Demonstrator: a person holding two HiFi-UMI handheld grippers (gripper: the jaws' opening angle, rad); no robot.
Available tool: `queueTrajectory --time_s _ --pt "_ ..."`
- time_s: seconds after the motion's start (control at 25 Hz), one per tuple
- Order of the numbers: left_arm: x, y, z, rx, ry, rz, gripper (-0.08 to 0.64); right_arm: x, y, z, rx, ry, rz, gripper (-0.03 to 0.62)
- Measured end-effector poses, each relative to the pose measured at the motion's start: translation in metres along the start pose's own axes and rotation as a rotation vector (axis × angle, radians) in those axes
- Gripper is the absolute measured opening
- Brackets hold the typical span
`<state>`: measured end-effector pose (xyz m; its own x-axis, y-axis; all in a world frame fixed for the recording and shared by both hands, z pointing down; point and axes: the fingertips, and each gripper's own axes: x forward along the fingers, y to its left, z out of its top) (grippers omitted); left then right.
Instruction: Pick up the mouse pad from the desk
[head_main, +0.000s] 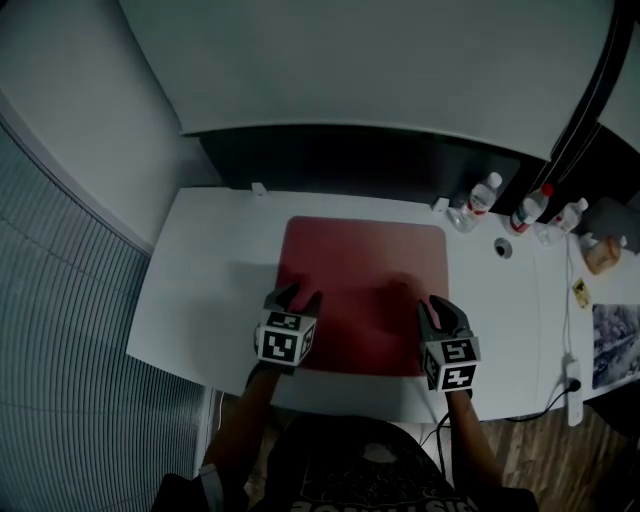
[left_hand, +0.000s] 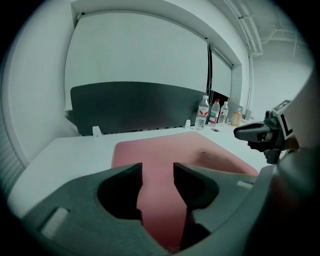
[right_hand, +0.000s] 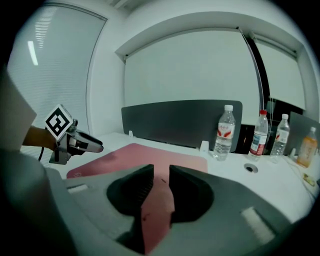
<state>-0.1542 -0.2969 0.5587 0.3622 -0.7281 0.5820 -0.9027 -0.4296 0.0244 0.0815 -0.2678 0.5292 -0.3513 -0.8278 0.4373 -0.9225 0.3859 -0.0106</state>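
The red mouse pad (head_main: 365, 280) lies flat mid-desk (head_main: 210, 290) - both near corners are hidden under the tongs, so its front edge is only partly visible. It looks almost square from above, so I can't pick a long axis; its sides run square with the desk edges. Left tongs (head_main: 293, 298) are clearly spread, with the pad showing through the gap. Right tongs (head_main: 443, 310) leave just a narrow slit - can't tell if either touches the pad.

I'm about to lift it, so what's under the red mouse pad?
The mouse pad lies flat on the white desk, which shows all round its edges. Anything directly beneath the pad is covered and cannot be seen.
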Motion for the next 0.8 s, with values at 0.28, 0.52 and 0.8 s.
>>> queueTrajectory --time_s 0.28,0.52,0.8 --pt "0.015 0.026 -0.024 -0.045 0.069 -0.002 0.249 0.014 -0.014 -0.023 0.031 0.077 -0.029 0.141" --pt "0.028 0.038 -0.041 -0.065 0.118 -0.009 0.319 0.023 -0.033 -0.049 0.082 0.142 -0.057 0.180" --pt "0.041 0.050 -0.055 -0.080 0.165 -0.019 0.395 0.032 -0.053 -0.068 0.113 0.199 -0.095 0.229"
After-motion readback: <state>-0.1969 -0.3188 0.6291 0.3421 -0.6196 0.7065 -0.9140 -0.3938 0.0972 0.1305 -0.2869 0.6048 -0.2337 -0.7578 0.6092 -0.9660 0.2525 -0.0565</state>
